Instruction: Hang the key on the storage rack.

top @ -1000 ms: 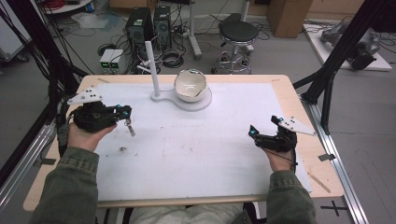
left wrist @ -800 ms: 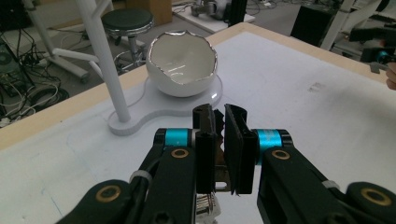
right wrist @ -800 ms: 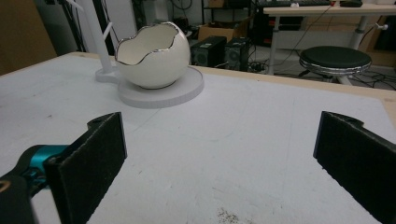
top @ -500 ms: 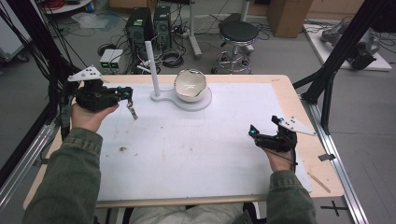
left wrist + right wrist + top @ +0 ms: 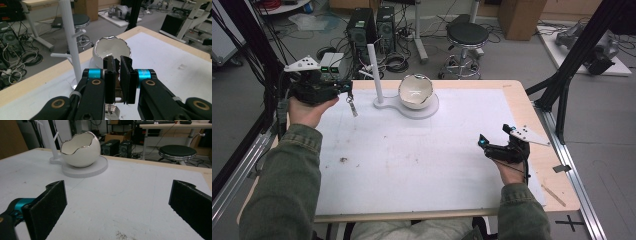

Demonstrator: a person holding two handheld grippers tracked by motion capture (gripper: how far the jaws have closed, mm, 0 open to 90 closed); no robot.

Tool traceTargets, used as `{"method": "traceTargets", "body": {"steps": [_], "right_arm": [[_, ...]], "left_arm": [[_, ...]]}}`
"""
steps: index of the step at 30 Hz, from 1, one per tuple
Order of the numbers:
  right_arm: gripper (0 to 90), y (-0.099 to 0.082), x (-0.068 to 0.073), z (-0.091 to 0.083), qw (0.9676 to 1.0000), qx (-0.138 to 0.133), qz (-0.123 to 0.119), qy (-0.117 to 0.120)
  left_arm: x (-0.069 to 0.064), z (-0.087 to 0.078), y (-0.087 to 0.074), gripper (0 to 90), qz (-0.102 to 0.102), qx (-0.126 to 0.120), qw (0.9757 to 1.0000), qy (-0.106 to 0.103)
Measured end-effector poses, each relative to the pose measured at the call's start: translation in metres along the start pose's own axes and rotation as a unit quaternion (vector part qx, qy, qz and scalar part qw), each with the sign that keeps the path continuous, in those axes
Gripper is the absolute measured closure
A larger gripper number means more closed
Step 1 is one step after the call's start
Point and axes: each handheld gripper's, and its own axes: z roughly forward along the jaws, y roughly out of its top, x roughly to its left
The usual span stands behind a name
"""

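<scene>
The small silver metal key ring with a flat tag [image 5: 351, 106] hangs in the air from your left gripper [image 5: 348, 90], above the left rear part of the white table mat [image 5: 422, 165]. Your left gripper's two black jaws are pinched almost together on the top of that metal piece, which dangles below them in the left gripper view [image 5: 115, 106]. Just beyond it stands the tall white plastic stand with side pegs [image 5: 374, 72], and beside that the white eggshell-shaped bowl with a jagged silver rim [image 5: 415, 92], both on one white base [image 5: 427, 107]. Your right gripper [image 5: 484, 145] rests low near the mat's right edge, well apart, jaws spread wide and holding nothing.
</scene>
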Motion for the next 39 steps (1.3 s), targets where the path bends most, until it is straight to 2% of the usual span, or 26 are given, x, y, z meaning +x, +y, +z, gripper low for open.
{"method": "traceTargets", "body": {"steps": [7, 11, 23, 28, 31, 39], "right_arm": [[0.6, -0.001, 0.000, 0.000, 1.0000, 0.004, -0.003, -0.004], [0.6, -0.001, -0.001, -0.001, 1.0000, 0.003, 0.000, -0.006], [0.6, -0.001, -0.002, 0.001, 1.0000, 0.006, -0.003, -0.002], [0.6, -0.002, -0.001, 0.003, 1.0000, 0.009, -0.001, 0.001], [0.6, -0.002, 0.000, 0.003, 0.9999, 0.011, -0.004, 0.005], [0.6, -0.003, -0.002, 0.001, 0.9999, 0.009, 0.000, 0.007]], "left_arm": [[0.007, 0.005, 0.002, 82.6, -0.008, -0.009, 0.9999, 0.009], [0.011, 0.010, 0.002, 82.6, -0.012, -0.002, 0.9998, 0.014], [0.021, 0.026, 0.021, 82.6, -0.008, -0.008, 0.9997, 0.020], [0.027, 0.039, 0.028, 82.6, -0.006, -0.002, 0.9998, 0.019], [0.025, 0.049, 0.034, 82.6, 0.000, 0.006, 0.9999, 0.016], [0.016, 0.074, 0.049, 82.6, 0.014, 0.007, 0.9999, 0.000]]}}
